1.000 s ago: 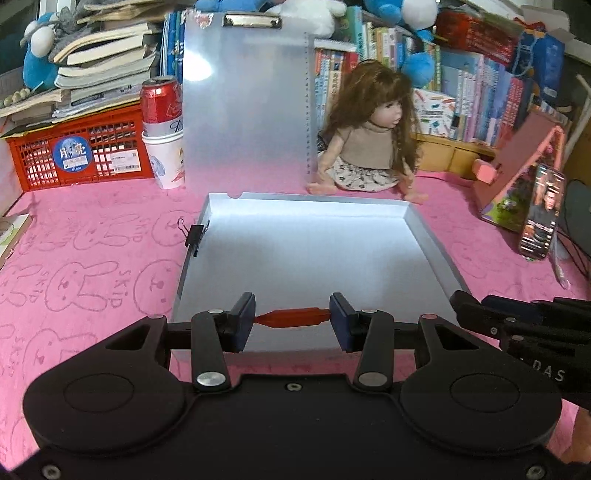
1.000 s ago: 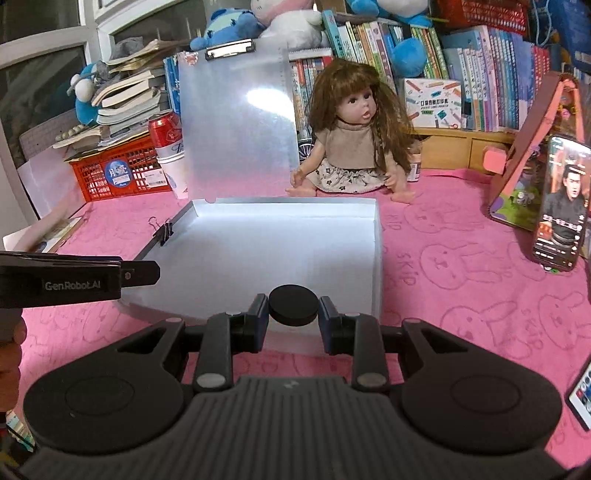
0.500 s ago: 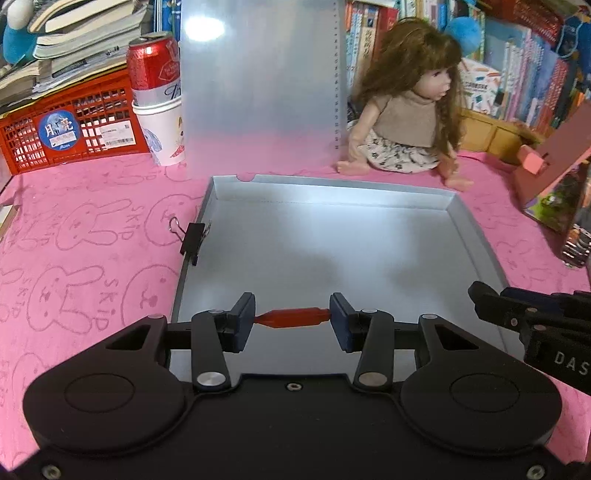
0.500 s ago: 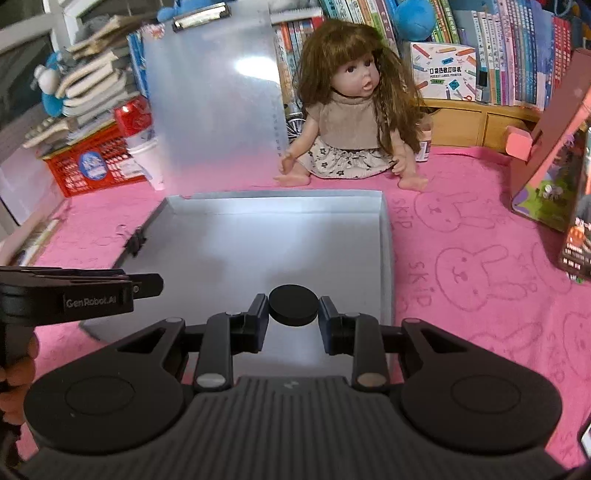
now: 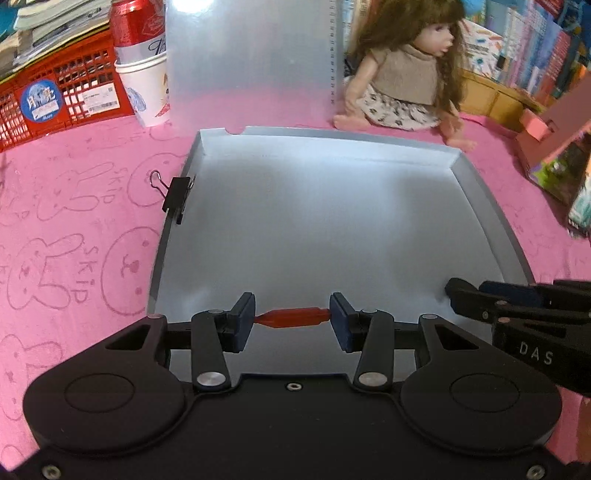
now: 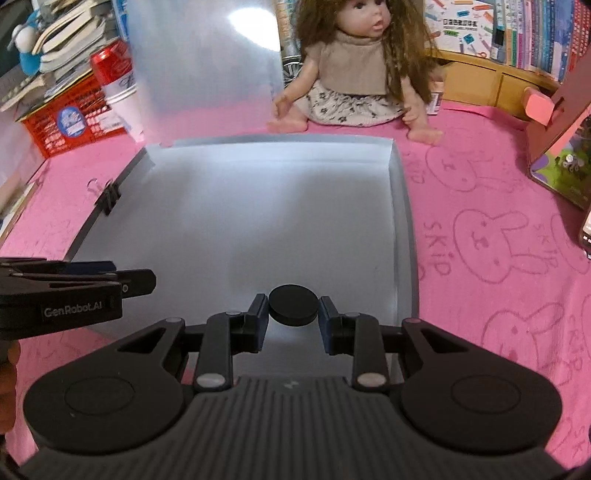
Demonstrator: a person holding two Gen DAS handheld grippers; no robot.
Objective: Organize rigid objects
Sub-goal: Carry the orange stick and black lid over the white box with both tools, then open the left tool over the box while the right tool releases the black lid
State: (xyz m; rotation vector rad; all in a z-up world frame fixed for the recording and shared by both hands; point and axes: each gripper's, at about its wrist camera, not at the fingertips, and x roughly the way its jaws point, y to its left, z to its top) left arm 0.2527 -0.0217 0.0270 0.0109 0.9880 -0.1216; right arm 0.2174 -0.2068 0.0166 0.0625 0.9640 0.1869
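1. Here, the left gripper (image 5: 292, 318) sits at the lower middle of the left wrist view and is clamped on a small red piece (image 5: 293, 317), which lies sideways between the two blue pads.
2. The right gripper (image 6: 292, 311) is at the lower middle of the right wrist view, and its pads press on both sides of a flat black disc (image 6: 293, 305).
3. Both held things hang over the near part of a grey tray (image 5: 491, 218), which fills the centre of both views and lies on a pink cloth (image 5: 74, 229) with rabbit drawings.
4. A black binder clip (image 5: 177, 195) is fixed on the left rim of the tray.
5. A doll (image 6: 354, 70) sits just behind the far rim, at the upper middle of the right wrist view.
6. At the upper left of the left wrist view, a red can (image 5: 133, 29) stands in a white paper cup (image 5: 147, 92), beside a red basket (image 5: 55, 96).
7. A clear plastic sheet (image 5: 251, 59) stands upright behind the tray.
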